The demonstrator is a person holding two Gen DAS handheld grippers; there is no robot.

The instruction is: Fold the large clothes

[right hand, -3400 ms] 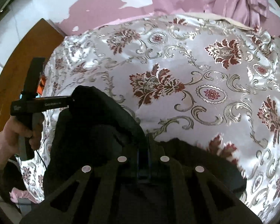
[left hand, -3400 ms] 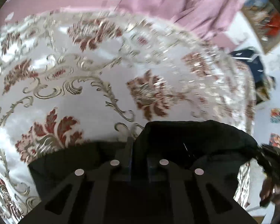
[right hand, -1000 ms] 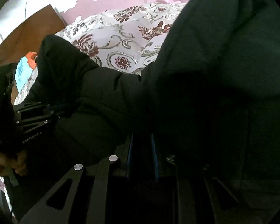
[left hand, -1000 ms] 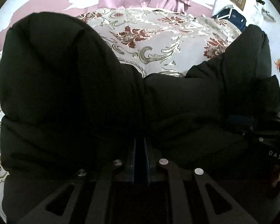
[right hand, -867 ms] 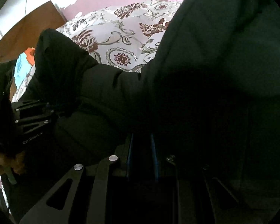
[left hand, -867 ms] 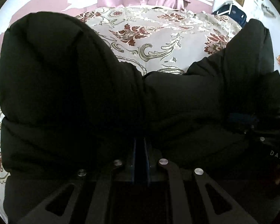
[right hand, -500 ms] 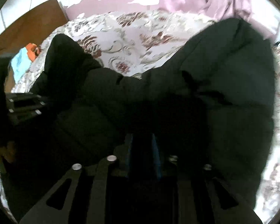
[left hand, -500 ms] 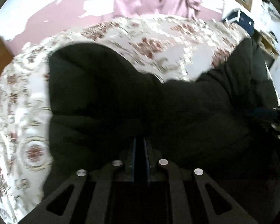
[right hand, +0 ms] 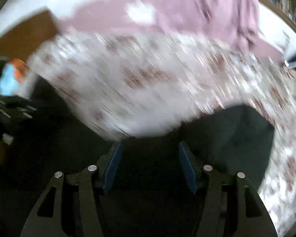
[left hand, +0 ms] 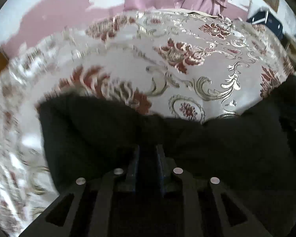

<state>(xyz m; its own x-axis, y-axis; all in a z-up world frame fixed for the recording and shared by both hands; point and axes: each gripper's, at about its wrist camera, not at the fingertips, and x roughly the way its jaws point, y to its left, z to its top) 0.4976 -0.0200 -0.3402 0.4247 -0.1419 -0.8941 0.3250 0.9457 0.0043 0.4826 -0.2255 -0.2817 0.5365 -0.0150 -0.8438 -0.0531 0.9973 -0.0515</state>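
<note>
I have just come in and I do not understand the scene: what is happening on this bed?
A person holds a gripper in each hand and is folding a black coat on a flowered bedspread. The left gripper has coat fabric between its narrow, opening jaws. The right gripper is opening wide, with the coat lying under it.

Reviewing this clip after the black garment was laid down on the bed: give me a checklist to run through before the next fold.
1. Black garment resting on the floral bedspread: ok.
2. Right hand-held gripper letting go: ok, jaws opening, pads stand clear of the fabric between them.
3. Left hand-held gripper letting go: not ok, jaws only starting to open, fabric bunched between them.
4. Garment lying flat: not ok, gathered at the left gripper.
5. Fold edges aligned: cannot tell, right wrist view is blurred.
</note>
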